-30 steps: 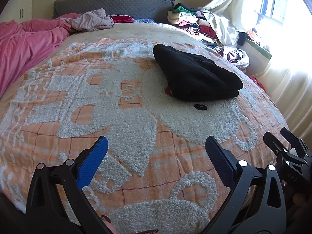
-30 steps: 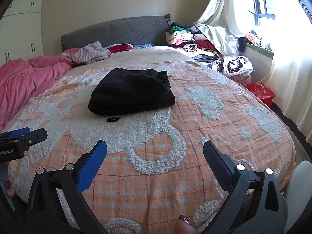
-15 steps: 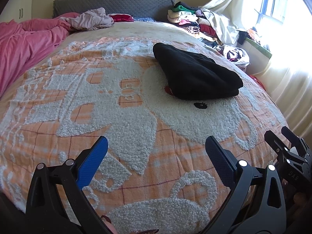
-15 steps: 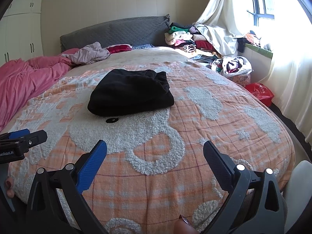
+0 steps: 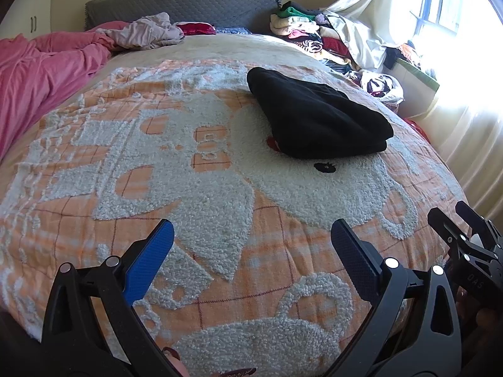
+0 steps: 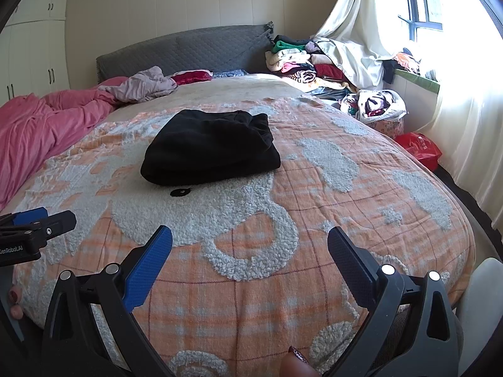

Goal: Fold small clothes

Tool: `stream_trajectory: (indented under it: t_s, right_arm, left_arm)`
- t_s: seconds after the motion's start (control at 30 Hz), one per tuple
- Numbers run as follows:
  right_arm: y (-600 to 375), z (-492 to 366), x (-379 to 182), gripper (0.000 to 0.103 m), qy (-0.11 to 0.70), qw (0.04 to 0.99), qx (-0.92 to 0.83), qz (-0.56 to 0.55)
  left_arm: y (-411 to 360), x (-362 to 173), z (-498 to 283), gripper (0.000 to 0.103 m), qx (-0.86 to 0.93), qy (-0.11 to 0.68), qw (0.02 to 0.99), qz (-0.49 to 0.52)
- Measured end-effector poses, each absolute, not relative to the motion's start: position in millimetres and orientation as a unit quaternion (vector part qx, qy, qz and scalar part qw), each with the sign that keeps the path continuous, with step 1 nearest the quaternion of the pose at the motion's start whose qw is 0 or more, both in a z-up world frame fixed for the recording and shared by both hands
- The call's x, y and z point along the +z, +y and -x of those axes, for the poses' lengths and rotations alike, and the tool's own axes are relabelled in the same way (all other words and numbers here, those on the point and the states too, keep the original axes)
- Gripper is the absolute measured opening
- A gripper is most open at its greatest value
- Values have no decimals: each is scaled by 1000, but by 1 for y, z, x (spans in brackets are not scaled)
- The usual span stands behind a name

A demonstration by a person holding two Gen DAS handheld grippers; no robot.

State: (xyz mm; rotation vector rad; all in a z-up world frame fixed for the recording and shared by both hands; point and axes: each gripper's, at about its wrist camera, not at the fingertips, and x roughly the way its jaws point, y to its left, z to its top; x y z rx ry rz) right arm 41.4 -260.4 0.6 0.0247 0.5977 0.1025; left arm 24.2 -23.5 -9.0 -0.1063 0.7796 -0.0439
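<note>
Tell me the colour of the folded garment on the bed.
Black: the folded garment shows best in the right wrist view.

On the bed there was one folded black garment [image 6: 210, 147], one orange blanket [image 6: 314, 220], one pink duvet [image 6: 34, 128] along its left edge, one heap of clothes [image 6: 298, 62] at its far right corner, and two grippers.

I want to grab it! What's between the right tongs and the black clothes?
Only blanket, with a small black spot on it just before the black clothes. The right tongs view shows it.
</note>
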Motion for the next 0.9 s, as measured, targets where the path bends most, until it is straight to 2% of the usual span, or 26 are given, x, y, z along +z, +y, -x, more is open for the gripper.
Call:
stream_trajectory:
  t_s: [0.37, 0.6, 0.73, 0.9]
  right_arm:
    - [-262, -41, -3, 99, 298, 953, 44, -12]
    - [-288, -39, 0, 99, 306, 952, -16, -24]
    - [-354, -30, 8, 98, 300, 946, -104, -65]
    - [-498, -2, -4, 98, 315, 896, -274, -149]
  left_arm:
    - [-25, -9, -23, 94, -14, 376, 926, 37]
    - [-7, -16, -32, 94, 39, 402, 915, 31]
    - [47, -8, -37, 94, 69, 397, 912, 75]
    - [168, -7, -47, 94, 178, 408, 886, 132]
